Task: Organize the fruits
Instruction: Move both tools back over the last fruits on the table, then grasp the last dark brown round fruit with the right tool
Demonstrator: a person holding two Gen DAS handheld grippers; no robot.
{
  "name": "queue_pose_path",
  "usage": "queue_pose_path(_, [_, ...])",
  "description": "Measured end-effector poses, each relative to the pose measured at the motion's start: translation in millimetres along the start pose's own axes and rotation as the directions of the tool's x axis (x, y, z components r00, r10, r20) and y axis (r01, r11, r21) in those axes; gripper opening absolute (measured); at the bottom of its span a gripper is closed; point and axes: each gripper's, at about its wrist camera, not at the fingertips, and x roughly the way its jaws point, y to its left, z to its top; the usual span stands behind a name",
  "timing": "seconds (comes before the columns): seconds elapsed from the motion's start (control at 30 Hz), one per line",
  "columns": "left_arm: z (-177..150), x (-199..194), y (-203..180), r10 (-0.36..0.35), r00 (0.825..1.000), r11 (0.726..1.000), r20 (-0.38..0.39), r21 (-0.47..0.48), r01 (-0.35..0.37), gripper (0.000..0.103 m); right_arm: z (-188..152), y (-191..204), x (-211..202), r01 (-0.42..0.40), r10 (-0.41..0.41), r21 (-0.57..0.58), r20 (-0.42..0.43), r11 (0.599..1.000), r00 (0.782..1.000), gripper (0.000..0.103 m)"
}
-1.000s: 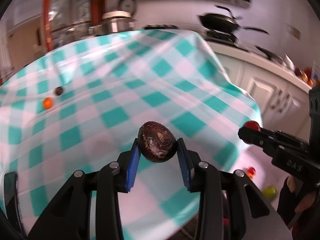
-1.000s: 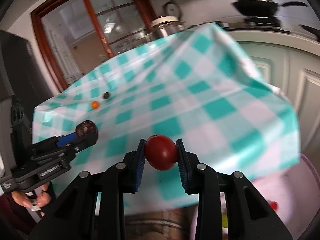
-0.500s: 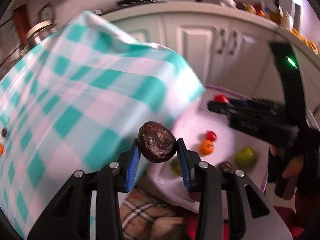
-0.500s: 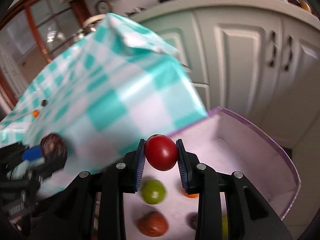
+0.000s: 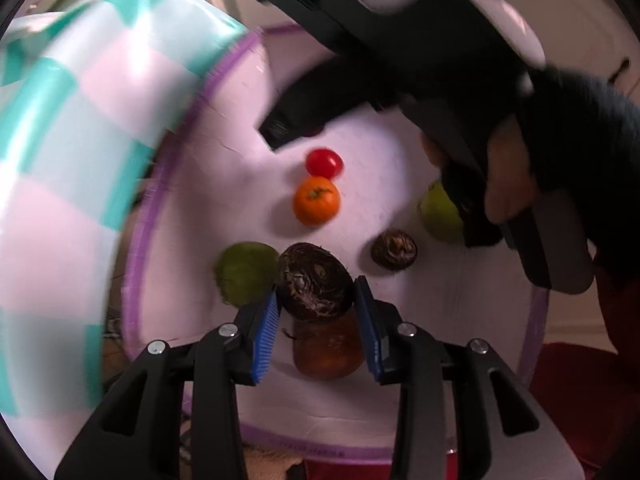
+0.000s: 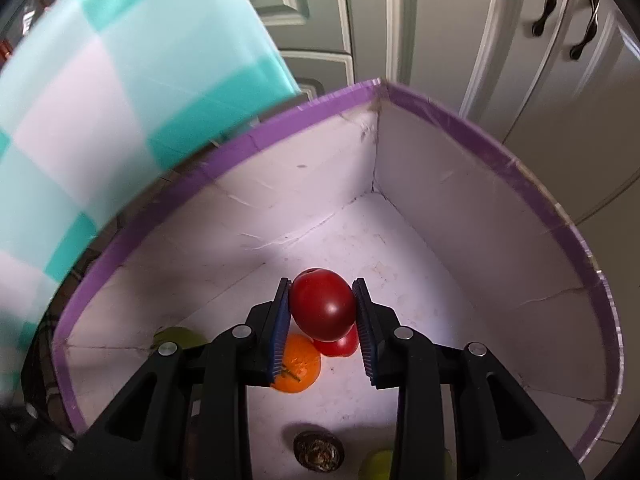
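We pinch a dark fruit (image 5: 315, 283) in the left fingers (image 5: 266, 326), a red fruit (image 6: 322, 310) in the right fingers (image 6: 280, 322); box (image 6: 472, 216) floor lies straight ahead, free patch at 12 o'clock.

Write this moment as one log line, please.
left gripper: holds dark fruit | right gripper: holds red fruit | both over purple-rimmed box

Pale grey-green cabinet doors (image 6: 460, 32) with curved dark metal handles (image 6: 545, 0) fill the background. A teal and white checked tablecloth (image 6: 100, 112) hangs over the surface edge at left, brightly lit.
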Motion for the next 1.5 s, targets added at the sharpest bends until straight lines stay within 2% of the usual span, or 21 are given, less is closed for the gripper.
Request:
queue_pose_path(0.13, [-2, 8, 4, -0.035, 0.999, 0.999, -0.003, -0.019, 0.035, 0.040, -3, -3, 5, -0.007, 0.007, 0.012, 0.002, 1.000, 1.000, 0.035])
queue_pose_path(0.2, [-4, 6, 10, -0.061, 0.998, 0.997, 0.015, -0.047, 0.061, 0.054, -4, -6, 1, -0.021, 0.020, 0.037, 0.014, 0.999, 1.000, 0.043])
queue_pose_path(0.3, [-9, -8, 23, -0.073, 0.993, 0.992, 0.089, -0.094, 0.081, 0.070, -3, -11, -11, -0.049, 0.045, 0.061, 0.058, 0.997, 0.997, 0.052])
queue_pose_path(0.4, [-17, -35, 37, -0.052, 0.983, 0.989, 0.176, -0.124, 0.074, 0.072, -1, -15, -32, -0.058, 0.049, 0.083, 0.098, 0.995, 0.994, 0.053])
queue_pose_path(0.5, [-29, -86, 56, 0.005, 0.942, 0.987, 0.337, -0.155, 0.050, 0.083, -1, -13, -65, -0.084, 0.069, 0.081, 0.169, 0.993, 0.983, 0.057])
queue_pose_path(0.53, [-38, -107, 66, 0.047, 0.916, 0.983, 0.398, -0.180, 0.028, 0.087, -1, -9, -79, -0.093, 0.079, 0.061, 0.204, 0.994, 0.976, 0.058])
queue_pose_path(0.6, [-55, -143, 84, 0.143, 0.857, 0.968, 0.495, -0.249, -0.018, 0.097, -2, 5, -114, -0.139, 0.136, -0.011, 0.312, 0.990, 0.940, 0.061])
queue_pose_path(0.63, [-68, -161, 97, 0.213, 0.814, 0.951, 0.540, -0.306, -0.046, 0.101, -5, 19, -141, -0.175, 0.187, -0.065, 0.397, 0.982, 0.898, 0.069])
queue_pose_path(0.67, [-82, -179, 110, 0.288, 0.767, 0.927, 0.573, -0.369, -0.073, 0.101, -7, 28, -158, -0.189, 0.212, -0.097, 0.451, 0.977, 0.867, 0.085])
queue_pose_path(0.7, [-98, -195, 127, 0.377, 0.715, 0.889, 0.588, -0.448, -0.100, 0.101, -10, 41, -179, -0.196, 0.239, -0.137, 0.521, 0.971, 0.819, 0.091])
queue_pose_path(0.77, [-117, -216, 154, 0.492, 0.668, 0.823, 0.558, -0.548, -0.148, 0.101, -13, 75, -215, -0.189, 0.290, -0.226, 0.615, 0.956, 0.733, 0.098])
queue_pose_path(0.83, [-135, -227, 187, 0.583, 0.644, 0.747, 0.495, -0.639, -0.185, 0.101, -10, 114, -237, -0.177, 0.341, -0.307, 0.644, 0.935, 0.685, 0.099])
queue_pose_path(0.9, [-156, -236, 222, 0.657, 0.632, 0.654, 0.410, -0.728, -0.208, 0.101, -5, 152, -242, -0.183, 0.388, -0.365, 0.635, 0.913, 0.668, 0.099])
queue_pose_path(0.93, [-165, -241, 239, 0.679, 0.627, 0.617, 0.382, -0.759, -0.206, 0.101, -1, 171, -242, -0.188, 0.403, -0.384, 0.617, 0.904, 0.676, 0.099])
queue_pose_path(0.97, [-177, -243, 263, 0.707, 0.624, 0.559, 0.333, -0.803, -0.206, 0.101, 6, 192, -238, -0.202, 0.423, -0.405, 0.588, 0.892, 0.689, 0.099])
queue_pose_path(1.03, [-196, -243, 297, 0.728, 0.638, 0.476, 0.252, -0.855, -0.206, 0.101, 21, 233, -221, -0.260, 0.473, -0.435, 0.504, 0.862, 0.723, 0.099])
queue_pose_path(1.13, [-228, -243, 363, 0.737, 0.668, 0.315, 0.101, -0.926, -0.208, 0.101, 41, 291, -200, -0.302, 0.494, -0.443, 0.423, 0.844, 0.760, 0.099])
queue_pose_path(1.17, [-241, -241, 389, 0.736, 0.677, 0.238, 0.029, -0.946, -0.218, 0.101, 49, 315, -189, -0.305, 0.496, -0.454, 0.397, 0.837, 0.772, 0.099])
queue_pose_path(1.23, [-263, -239, 432, 0.726, 0.685, 0.124, -0.066, -0.966, -0.225, 0.101, 60, 350, -169, -0.321, 0.510, -0.472, 0.355, 0.821, 0.784, 0.099])
queue_pose_path(1.37, [-301, -239, 488, 0.704, 0.687, -0.033, -0.179, -0.975, -0.220, 0.101, 92, 428, -122, -0.350, 0.513, -0.486, 0.255, 0.801, 0.820, 0.099])
queue_pose_path(1.5, [-345, -240, 513, 0.689, 0.696, -0.140, -0.203, -0.979, -0.147, 0.101, 115, 489, -91, -0.348, 0.507, -0.511, 0.211, 0.786, 0.836, 0.099])
